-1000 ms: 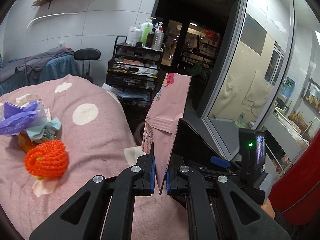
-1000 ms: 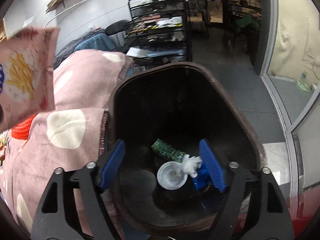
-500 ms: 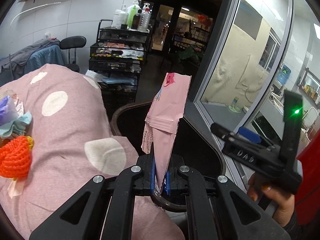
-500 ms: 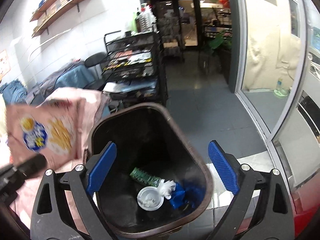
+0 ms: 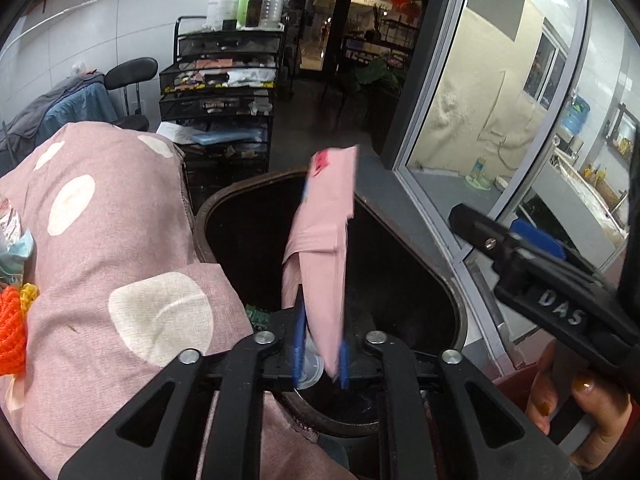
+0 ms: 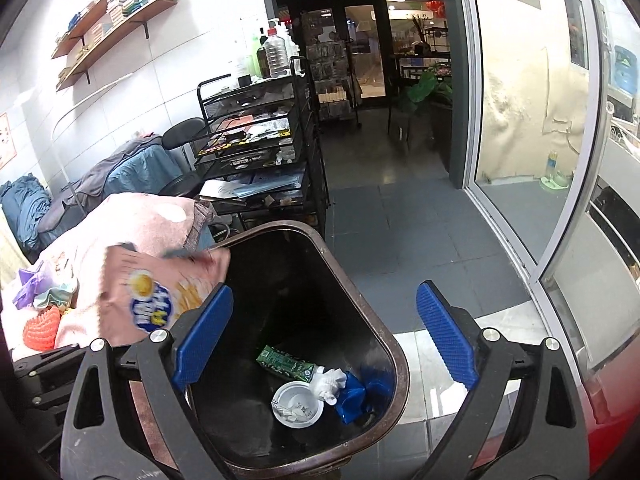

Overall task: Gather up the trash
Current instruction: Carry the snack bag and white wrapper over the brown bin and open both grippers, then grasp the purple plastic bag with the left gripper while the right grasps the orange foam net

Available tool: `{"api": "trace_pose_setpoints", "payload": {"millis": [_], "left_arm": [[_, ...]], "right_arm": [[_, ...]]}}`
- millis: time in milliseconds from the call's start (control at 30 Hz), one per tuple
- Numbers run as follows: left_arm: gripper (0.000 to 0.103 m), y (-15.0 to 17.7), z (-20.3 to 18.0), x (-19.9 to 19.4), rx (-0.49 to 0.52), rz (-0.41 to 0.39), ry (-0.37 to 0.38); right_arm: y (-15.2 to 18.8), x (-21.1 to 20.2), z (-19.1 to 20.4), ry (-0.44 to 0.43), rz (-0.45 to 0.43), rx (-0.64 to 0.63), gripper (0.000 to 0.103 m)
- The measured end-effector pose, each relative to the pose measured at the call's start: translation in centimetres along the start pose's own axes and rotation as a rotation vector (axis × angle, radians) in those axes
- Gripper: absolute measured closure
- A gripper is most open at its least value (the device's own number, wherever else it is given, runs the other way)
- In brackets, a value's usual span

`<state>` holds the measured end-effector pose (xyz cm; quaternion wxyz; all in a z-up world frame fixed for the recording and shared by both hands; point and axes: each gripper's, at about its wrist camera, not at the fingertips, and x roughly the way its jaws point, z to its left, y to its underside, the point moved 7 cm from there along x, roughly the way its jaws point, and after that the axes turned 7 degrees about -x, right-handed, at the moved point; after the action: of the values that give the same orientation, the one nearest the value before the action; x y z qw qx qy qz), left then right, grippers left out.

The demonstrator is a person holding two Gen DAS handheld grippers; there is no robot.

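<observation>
A pink snack bag point(image 5: 320, 248) stands upright between the fingers of my left gripper point(image 5: 320, 354), over the mouth of a black bin point(image 5: 456, 312). The jaws are opening; the blue pads stand apart from the bag, which looks blurred and is slipping down. In the right wrist view the same bag point(image 6: 156, 292) hangs at the bin's left rim. My right gripper point(image 6: 324, 290) is wide open and holds nothing above the bin point(image 6: 400, 360). In the bin lie a green packet point(image 6: 286, 362), a white lid point(image 6: 298, 404) and a blue wrapper point(image 6: 356, 394).
A pink dotted cloth point(image 5: 100, 240) to the left carries an orange net point(image 5: 12, 332) and a purple wrapper point(image 6: 28, 284). A black wire cart point(image 6: 256, 148) with bottles stands behind. A glass door point(image 6: 520, 160) runs along the right. A hand point(image 5: 568, 408) holds the right gripper.
My left gripper carried the pink bag from over the cloth to over the bin, and its jaws have parted. The right gripper rose away from the bin and opened wider.
</observation>
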<state>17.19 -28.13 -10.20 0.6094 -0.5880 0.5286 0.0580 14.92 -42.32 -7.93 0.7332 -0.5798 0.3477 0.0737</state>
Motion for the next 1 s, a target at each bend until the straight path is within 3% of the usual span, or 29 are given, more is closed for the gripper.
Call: {"api": "trace_pose_setpoints", "payload": {"millis": [100,333,667,1000], "left_arm": [[0.045,0.1,0.2,0.0,0.002,-0.006,-0.013],[0.017,-0.1,-0.5,-1.5,0.042,-0.082,-0.017],[0.007,-0.4,0.6,-5.4,0.020,-0.193,-0.039],[0.005,0.5,3.1,-10.2,-0.005,-0.302,-0.088]], "right_arm": [[-0.1,0.0,0.0,0.003,-0.001,0.003,0.011],[-0.1,0.2,-0.4,0.015,0.003,0.009,0.008],[0.2,0.2,0.4,-0.023,0.007,-0.005,0.006],[0.9,-0.1,3.9,-0.163,0.001,-0.034,0.006]]}}
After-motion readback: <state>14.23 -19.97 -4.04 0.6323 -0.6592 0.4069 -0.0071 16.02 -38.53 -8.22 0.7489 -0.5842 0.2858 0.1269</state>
